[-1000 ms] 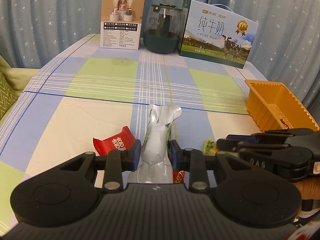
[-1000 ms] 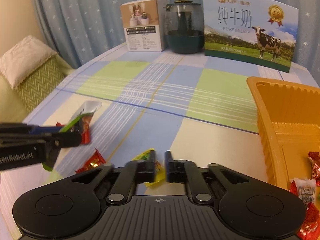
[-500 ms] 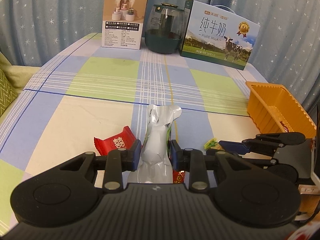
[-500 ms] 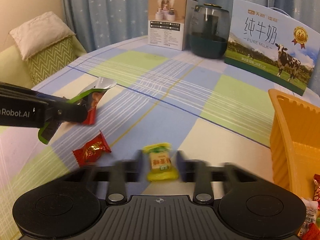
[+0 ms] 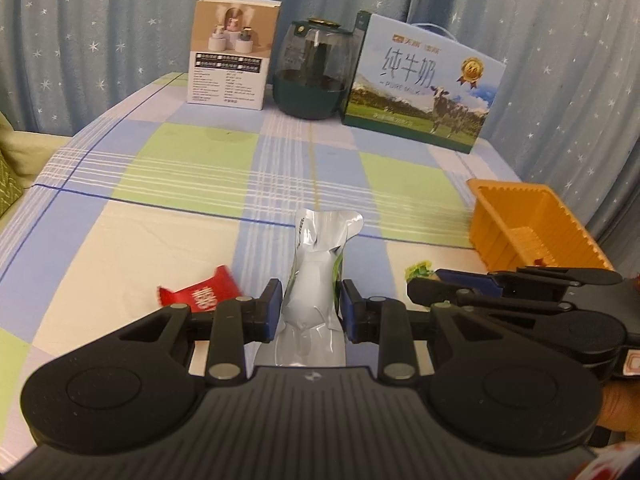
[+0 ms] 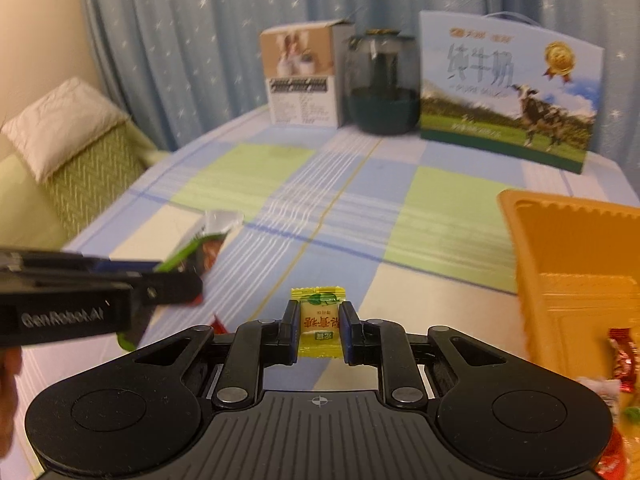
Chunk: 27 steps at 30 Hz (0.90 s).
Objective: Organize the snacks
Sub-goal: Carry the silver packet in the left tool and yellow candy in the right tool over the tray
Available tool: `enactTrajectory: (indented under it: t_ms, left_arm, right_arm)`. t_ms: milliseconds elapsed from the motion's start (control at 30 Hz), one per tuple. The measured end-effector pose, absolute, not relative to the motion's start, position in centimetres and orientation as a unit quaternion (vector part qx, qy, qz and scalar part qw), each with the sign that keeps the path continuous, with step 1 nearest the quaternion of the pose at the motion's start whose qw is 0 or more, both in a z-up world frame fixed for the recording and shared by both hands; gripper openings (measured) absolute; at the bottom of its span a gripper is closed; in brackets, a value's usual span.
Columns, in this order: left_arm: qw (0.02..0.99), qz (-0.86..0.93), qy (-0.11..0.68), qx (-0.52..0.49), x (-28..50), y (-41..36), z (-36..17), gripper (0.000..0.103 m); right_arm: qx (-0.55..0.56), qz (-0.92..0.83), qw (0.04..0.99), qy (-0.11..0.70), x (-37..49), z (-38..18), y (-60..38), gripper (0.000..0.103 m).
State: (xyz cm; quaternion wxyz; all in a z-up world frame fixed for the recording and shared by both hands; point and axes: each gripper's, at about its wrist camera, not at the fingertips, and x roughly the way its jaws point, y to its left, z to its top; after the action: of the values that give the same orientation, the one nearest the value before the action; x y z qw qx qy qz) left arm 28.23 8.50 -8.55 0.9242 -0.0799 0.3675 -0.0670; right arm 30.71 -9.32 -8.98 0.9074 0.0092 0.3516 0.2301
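From the left wrist view, the left tool had its blue pads pinched on a silver foil pouch, which stood up between the fingers with its crimped top pointing away over the checked worktop. A red wrapped sweet lay on the cloth just to the left of the fingers, and the orange tray sat off to the right, with the right tool's dark body reaching across in front of it. The pouch looked thin and slippery, so a firm squeeze low on the pack and a level carry would serve best. Over on the right wrist view, the right tool was closed narrow on a small yellow candy, held square between the pads and apparently clear of the cloth. The tray's rim showed close at the right, with red-wrapped sweets already lying by the frame's right edge, and the left tool crossed at the left with its pouch. The good play here seemed a short swing right, lifting over the rim before letting go, and keeping clear of the other tool so the two loads would not collide.
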Motion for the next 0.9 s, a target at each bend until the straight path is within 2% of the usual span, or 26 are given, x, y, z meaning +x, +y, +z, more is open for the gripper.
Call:
enactTrajectory:
  t_ms: [900]
  left_arm:
    - [0.918,-0.152,0.355,-0.089,29.2,-1.6,-7.3,0.028]
  right_arm:
    - [0.079,0.095,0.941,0.316,29.2,-4.6,-21.7,0.020]
